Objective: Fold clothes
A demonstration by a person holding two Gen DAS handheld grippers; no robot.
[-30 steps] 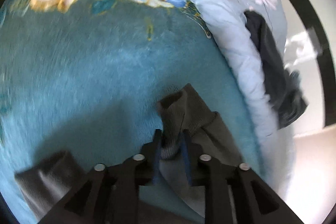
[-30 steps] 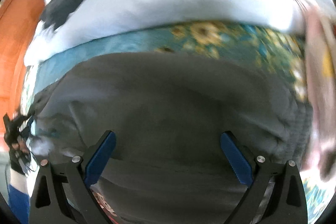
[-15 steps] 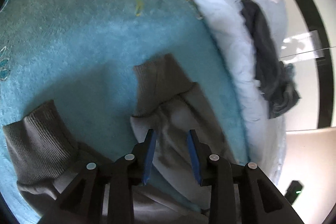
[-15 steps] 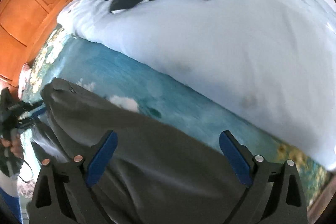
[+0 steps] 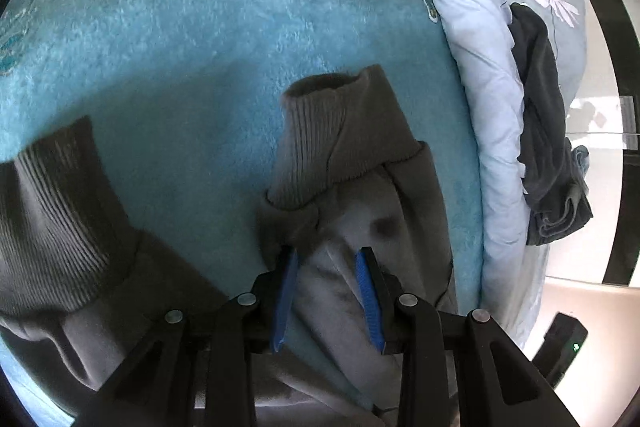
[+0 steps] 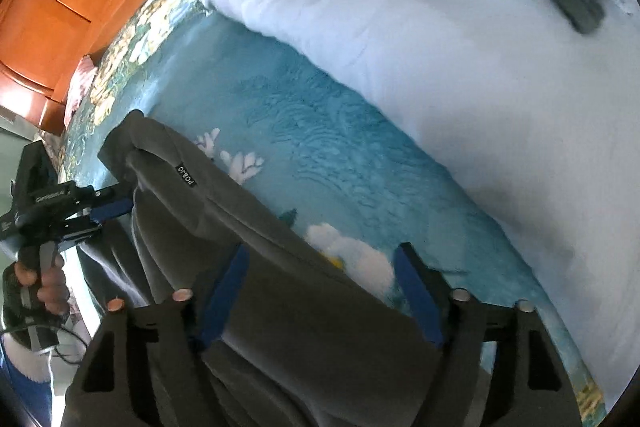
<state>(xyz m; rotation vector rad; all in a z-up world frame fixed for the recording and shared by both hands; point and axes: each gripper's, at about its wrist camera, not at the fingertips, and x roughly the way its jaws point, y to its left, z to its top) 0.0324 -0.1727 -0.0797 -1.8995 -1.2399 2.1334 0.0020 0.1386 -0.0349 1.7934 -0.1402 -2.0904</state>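
Across the teal plush bed blanket (image 5: 192, 39) lies a soft, limp grey fleece garment (image 5: 360, 167) — left gripper (image 5: 326, 291) narrowly pinches its leg below the ribbed cuff (image 5: 320, 123); right gripper (image 6: 320, 291), half-wide and closing, straddles its edge.

Daylight in both my wrist views, bright, no motion blur now. Heavy fisheye bend and black vignette at the corners. In the left view the floor (image 5: 600, 163) is blown out white at right, and a broad soft shadow lies across the teal blanket (image 5: 192, 39). In the right view the pale duvet (image 6: 460, 39) is near-clipped, with slightly soft edges.
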